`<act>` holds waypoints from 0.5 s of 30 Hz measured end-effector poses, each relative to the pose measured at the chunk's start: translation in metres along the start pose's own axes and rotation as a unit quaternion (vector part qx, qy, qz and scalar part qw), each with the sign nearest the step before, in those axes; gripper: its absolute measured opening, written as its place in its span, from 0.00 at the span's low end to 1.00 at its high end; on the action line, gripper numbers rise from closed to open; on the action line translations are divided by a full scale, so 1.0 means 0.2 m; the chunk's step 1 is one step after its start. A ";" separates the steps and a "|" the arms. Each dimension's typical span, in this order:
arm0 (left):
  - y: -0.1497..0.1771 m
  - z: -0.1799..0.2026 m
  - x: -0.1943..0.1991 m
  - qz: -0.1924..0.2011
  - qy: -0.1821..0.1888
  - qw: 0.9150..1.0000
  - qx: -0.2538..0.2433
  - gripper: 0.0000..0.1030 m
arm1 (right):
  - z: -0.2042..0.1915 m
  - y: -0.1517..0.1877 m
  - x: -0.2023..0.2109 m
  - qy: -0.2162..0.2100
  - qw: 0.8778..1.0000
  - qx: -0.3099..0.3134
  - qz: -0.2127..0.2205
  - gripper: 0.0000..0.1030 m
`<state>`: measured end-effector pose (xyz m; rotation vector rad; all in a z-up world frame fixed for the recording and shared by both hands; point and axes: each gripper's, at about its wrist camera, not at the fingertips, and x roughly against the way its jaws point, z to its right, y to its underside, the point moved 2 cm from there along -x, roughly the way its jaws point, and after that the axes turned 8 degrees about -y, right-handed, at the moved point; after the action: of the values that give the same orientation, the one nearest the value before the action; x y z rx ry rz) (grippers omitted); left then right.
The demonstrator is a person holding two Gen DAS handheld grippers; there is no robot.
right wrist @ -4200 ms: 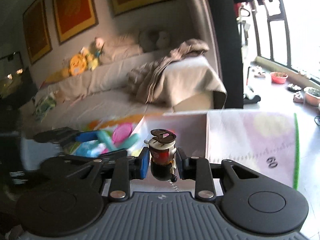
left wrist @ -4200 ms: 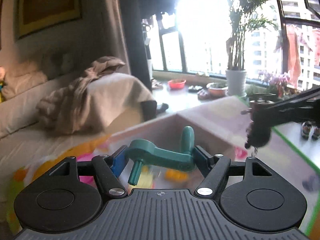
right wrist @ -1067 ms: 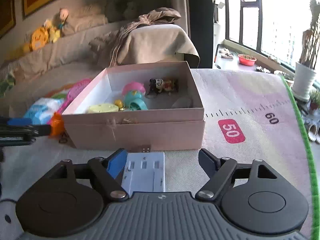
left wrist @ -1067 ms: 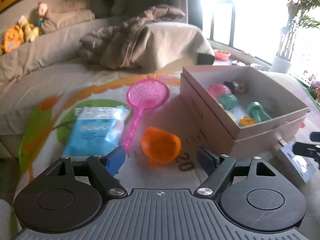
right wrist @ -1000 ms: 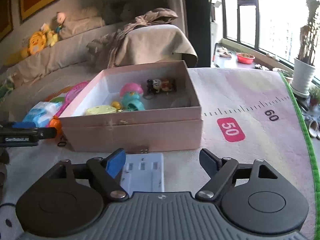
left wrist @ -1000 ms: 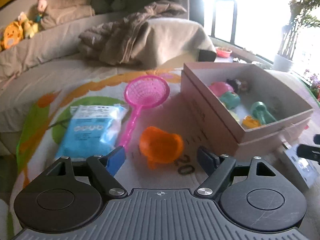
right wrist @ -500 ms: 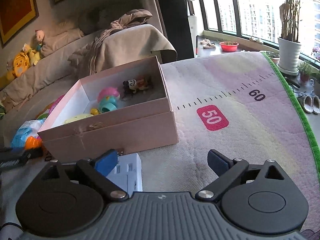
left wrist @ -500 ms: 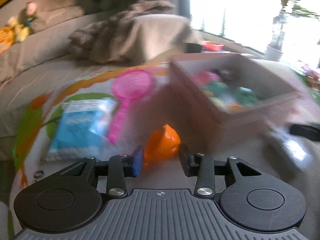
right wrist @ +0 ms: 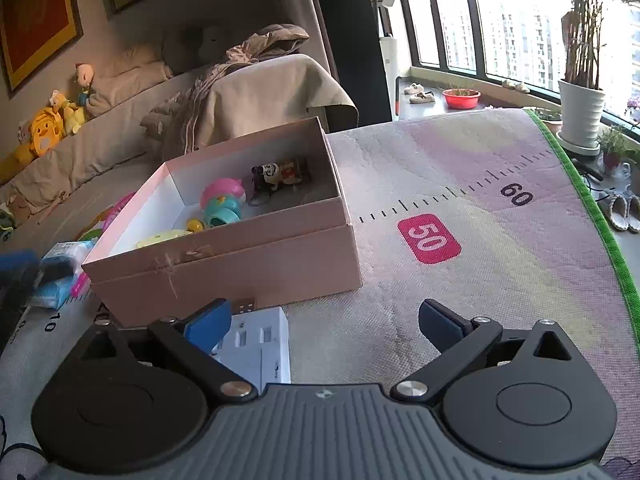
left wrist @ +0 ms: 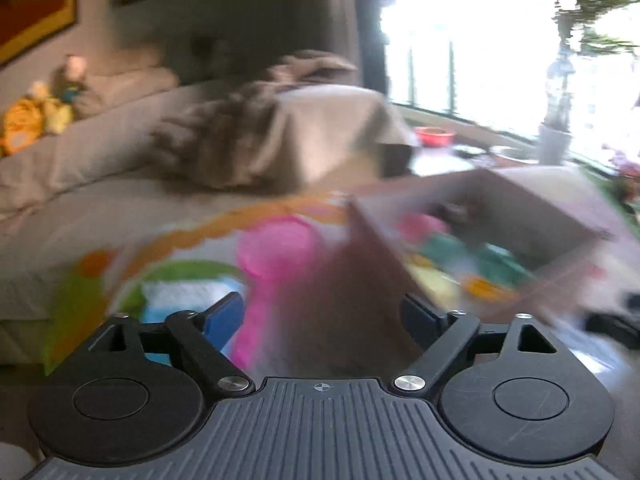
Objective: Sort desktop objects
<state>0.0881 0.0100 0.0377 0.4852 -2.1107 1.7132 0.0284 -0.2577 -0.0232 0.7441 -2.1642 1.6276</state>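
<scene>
Blurred by motion, the left wrist view looks across a play mat (left wrist: 192, 236) spread over a surface, with a draped sofa (left wrist: 280, 132) behind and a bright window to the right. The left gripper (left wrist: 322, 316) stands with its jaws wide; they have just been opening, and nothing sits between the fingers. Beyond them lies a pink strainer (left wrist: 276, 248), smeared, with a blue packet (left wrist: 188, 300) just to its left, partly hidden by the left finger. A pink cardboard box (left wrist: 376, 264) sits toward the mat's right side; toys inside it show only as green, yellow and pink smudges.

Sharper, the right wrist view shows the same mat (right wrist: 480, 248) printed with a ruler scale and a green border along its right edge. The right gripper (right wrist: 326, 320) hangs low over the mat, jaws spread wide and empty, having just been opening a little further. A white power strip (right wrist: 260, 344) lies on the mat just beside its left finger, near the box (right wrist: 240, 272). Inside the box rest a pink-and-teal toy (right wrist: 222, 202), a small figurine (right wrist: 280, 174) by the far wall, and a pale yellow piece (right wrist: 162, 239) by the near wall. At the mat's left edge, the blue packet (right wrist: 60, 276) shows again, with the left gripper's dark, blurred tip over it.
</scene>
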 end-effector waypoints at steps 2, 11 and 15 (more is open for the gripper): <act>-0.06 -0.01 -0.16 -0.004 -0.022 1.000 -0.015 0.93 | 0.00 0.00 0.00 -0.002 1.000 0.003 0.000 0.99; -0.19 -0.04 -0.77 -0.090 0.004 0.995 -0.047 0.93 | 0.01 0.00 -0.03 -0.010 1.000 -0.010 -0.020 1.00; -0.18 -0.05 -0.81 -0.103 0.024 0.994 -0.038 0.84 | 0.02 0.00 -0.03 -0.015 1.000 -0.013 -0.018 1.00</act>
<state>0.2473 0.0177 -0.0093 0.6102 -2.0057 1.5095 0.0339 -0.2592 -0.0278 0.7994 -2.1756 1.5761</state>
